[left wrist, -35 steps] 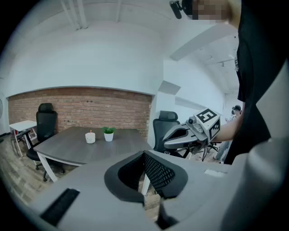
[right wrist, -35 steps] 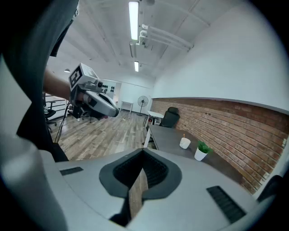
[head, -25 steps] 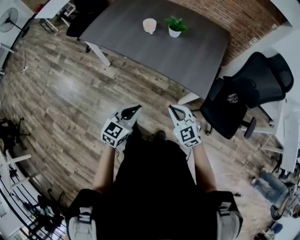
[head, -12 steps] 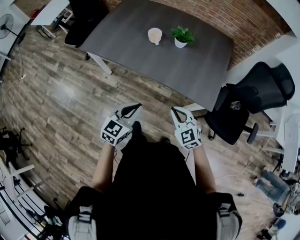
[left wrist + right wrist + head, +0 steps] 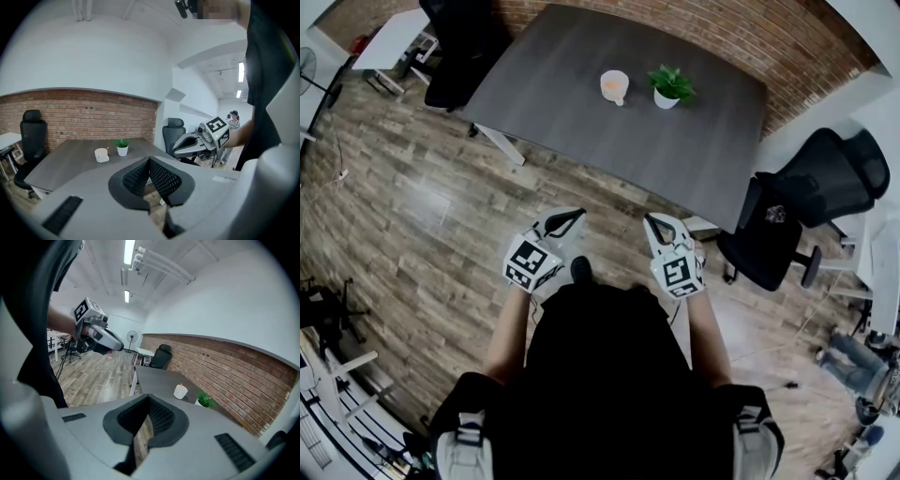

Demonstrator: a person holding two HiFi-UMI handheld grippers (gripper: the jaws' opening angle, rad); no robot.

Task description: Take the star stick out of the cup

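A white cup (image 5: 614, 86) stands on the dark grey table (image 5: 581, 84), with an orange stick tip showing at its rim (image 5: 107, 148). The same cup (image 5: 180, 391) shows small in the right gripper view. Both grippers hang over the wooden floor, well short of the table. My left gripper (image 5: 573, 215) has its jaws closed together with nothing between them. My right gripper (image 5: 649, 218) is likewise shut and empty. Each gripper appears in the other's view: the right gripper (image 5: 176, 151) and the left gripper (image 5: 121, 347).
A small potted plant (image 5: 670, 86) stands just right of the cup. Black office chairs sit at the table's right (image 5: 797, 211) and far left (image 5: 455, 47). A brick wall (image 5: 750, 33) runs behind the table. White desks and a fan (image 5: 132, 336) lie further off.
The table, cup and plant have drifted lower and rightward in the head view as I walk toward them. Both grippers stay shut, held level in front of me.
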